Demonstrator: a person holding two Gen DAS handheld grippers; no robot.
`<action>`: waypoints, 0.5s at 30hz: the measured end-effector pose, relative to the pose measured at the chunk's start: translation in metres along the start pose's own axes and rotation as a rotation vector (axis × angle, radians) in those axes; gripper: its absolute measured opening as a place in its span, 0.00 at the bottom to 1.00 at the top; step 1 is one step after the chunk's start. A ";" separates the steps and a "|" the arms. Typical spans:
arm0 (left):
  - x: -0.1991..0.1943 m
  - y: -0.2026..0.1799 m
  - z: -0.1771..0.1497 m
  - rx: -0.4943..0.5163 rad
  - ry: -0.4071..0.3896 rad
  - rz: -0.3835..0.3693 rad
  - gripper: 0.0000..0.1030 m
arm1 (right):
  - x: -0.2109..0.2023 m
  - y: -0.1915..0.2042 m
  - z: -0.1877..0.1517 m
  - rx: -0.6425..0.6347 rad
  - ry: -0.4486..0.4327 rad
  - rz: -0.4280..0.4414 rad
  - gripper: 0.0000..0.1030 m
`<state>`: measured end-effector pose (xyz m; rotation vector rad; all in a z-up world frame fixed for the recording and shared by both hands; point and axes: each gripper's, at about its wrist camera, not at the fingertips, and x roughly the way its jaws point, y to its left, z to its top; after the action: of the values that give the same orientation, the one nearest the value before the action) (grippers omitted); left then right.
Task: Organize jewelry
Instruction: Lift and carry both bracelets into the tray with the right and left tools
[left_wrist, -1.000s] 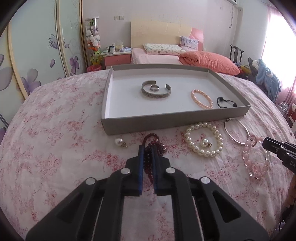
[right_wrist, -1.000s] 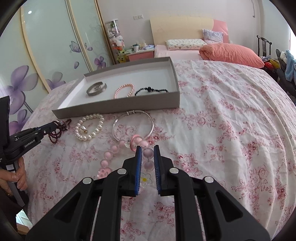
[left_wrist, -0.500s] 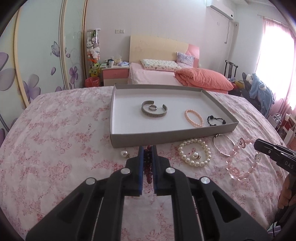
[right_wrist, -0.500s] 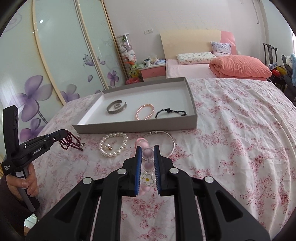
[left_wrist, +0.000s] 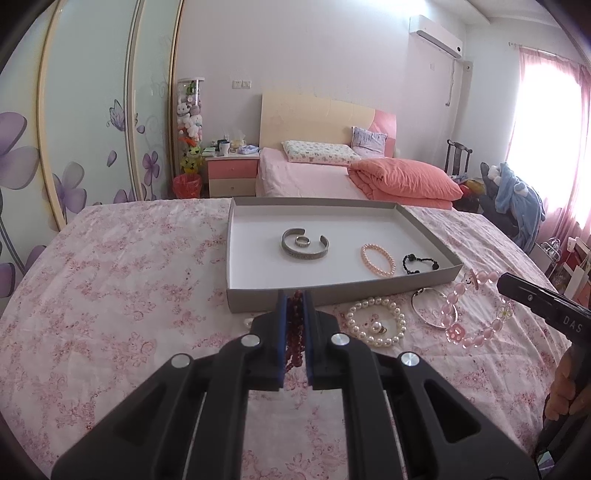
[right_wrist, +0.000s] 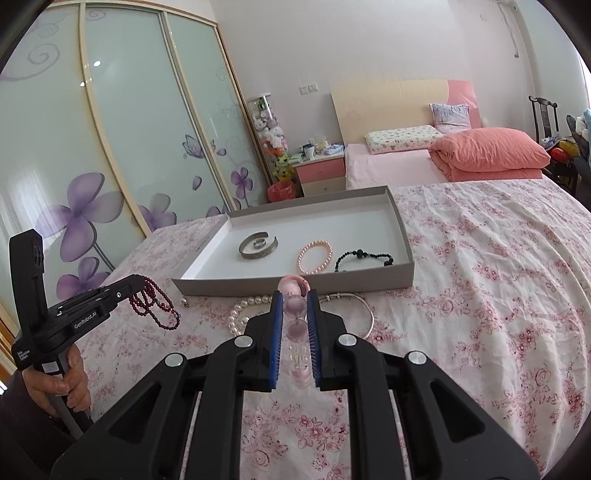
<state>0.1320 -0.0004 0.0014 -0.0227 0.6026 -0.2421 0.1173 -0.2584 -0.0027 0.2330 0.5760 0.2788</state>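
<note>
My left gripper (left_wrist: 294, 295) is shut on a dark red bead necklace (left_wrist: 295, 328), held above the floral cloth just before the grey tray (left_wrist: 255, 297); the necklace dangles in the right wrist view (right_wrist: 155, 310). My right gripper (right_wrist: 294, 295) is shut on a pink bead bracelet (right_wrist: 294, 312), which hangs in the air in the left wrist view (left_wrist: 476, 314). The tray holds a silver cuff (left_wrist: 304, 245) with a ring (left_wrist: 301, 241), a pink pearl bracelet (left_wrist: 377, 259) and a black bracelet (left_wrist: 419, 264).
On the cloth before the tray lie a white pearl bracelet (left_wrist: 376, 326) with an earring (left_wrist: 376, 326) inside it, a silver bangle (left_wrist: 430, 312) and a small pearl earring (right_wrist: 184, 302). A bed (left_wrist: 332, 177), a nightstand and a wardrobe stand behind.
Both grippers have risen from the cloth. The red necklace and the pink bracelet have been lifted off the surface and hang from the jaws.
</note>
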 end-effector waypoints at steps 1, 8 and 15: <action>-0.003 0.000 0.001 -0.003 -0.008 0.001 0.09 | -0.001 0.001 0.001 -0.001 -0.008 0.000 0.14; -0.017 -0.003 0.009 -0.015 -0.061 0.016 0.09 | -0.010 0.011 0.013 -0.038 -0.087 -0.013 0.14; -0.029 -0.014 0.023 0.011 -0.126 0.038 0.09 | -0.016 0.019 0.030 -0.069 -0.166 -0.019 0.14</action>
<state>0.1189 -0.0082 0.0377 -0.0161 0.4764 -0.2055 0.1172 -0.2501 0.0352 0.1821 0.4033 0.2581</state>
